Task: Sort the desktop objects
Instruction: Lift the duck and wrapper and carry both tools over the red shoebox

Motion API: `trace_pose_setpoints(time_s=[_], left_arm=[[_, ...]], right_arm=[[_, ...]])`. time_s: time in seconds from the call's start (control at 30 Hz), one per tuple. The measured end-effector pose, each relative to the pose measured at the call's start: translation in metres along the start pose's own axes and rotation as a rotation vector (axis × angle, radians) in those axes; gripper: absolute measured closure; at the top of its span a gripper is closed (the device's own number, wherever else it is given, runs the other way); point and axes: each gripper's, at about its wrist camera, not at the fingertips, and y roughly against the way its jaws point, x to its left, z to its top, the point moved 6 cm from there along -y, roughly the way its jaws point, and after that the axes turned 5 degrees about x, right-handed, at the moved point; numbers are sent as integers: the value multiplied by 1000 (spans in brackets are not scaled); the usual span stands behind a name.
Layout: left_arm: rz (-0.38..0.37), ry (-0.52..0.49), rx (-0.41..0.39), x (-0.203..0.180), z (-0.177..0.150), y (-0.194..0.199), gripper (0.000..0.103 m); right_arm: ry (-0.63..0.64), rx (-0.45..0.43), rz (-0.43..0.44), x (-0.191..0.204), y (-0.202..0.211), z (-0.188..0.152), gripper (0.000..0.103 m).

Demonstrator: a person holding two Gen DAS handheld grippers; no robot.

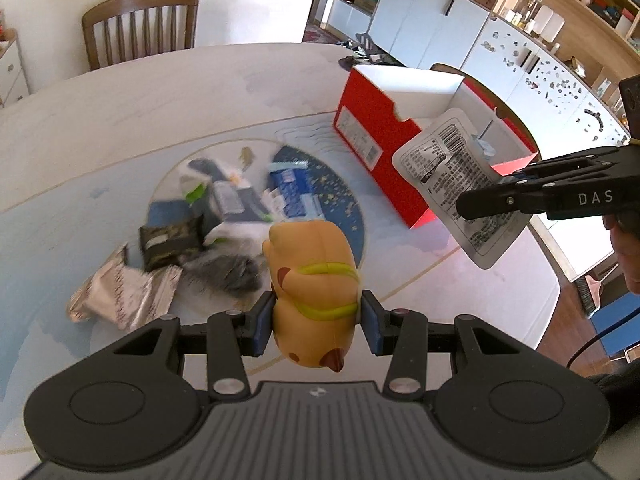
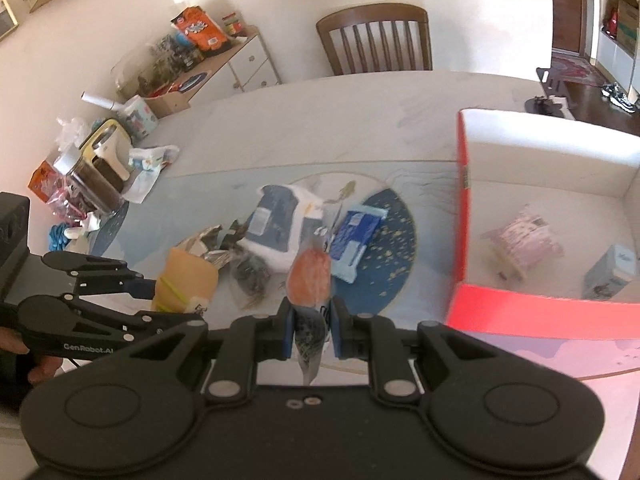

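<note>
My left gripper (image 1: 318, 316) is shut on a yellow squishy animal toy (image 1: 312, 280) with a green band, held above the table. My right gripper (image 2: 312, 324) is shut on a snack packet (image 2: 310, 280) with an orange picture; in the left wrist view that packet (image 1: 456, 184) shows its white printed back, held near the red box (image 1: 380, 140). The left gripper and toy (image 2: 184, 280) show at the left of the right wrist view. The open red box (image 2: 520, 316) holds a pink packet (image 2: 524, 236) and a small pale box (image 2: 612, 272).
A pile of packets lies on the blue round mat: silver foil packet (image 1: 120, 296), dark packet (image 1: 172, 240), blue-white packs (image 2: 352, 240). A wooden chair (image 2: 376, 40) stands behind the table. A jar and clutter (image 2: 96, 168) sit at the table's far left.
</note>
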Motion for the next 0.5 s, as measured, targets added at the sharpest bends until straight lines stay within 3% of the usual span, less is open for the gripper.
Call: trace_pose_setpoints(time_s=[0.5], left_arm=[[-16, -71, -16, -57, 54, -23, 60]], right_arm=[[-67, -58, -60, -64, 35, 15, 86]])
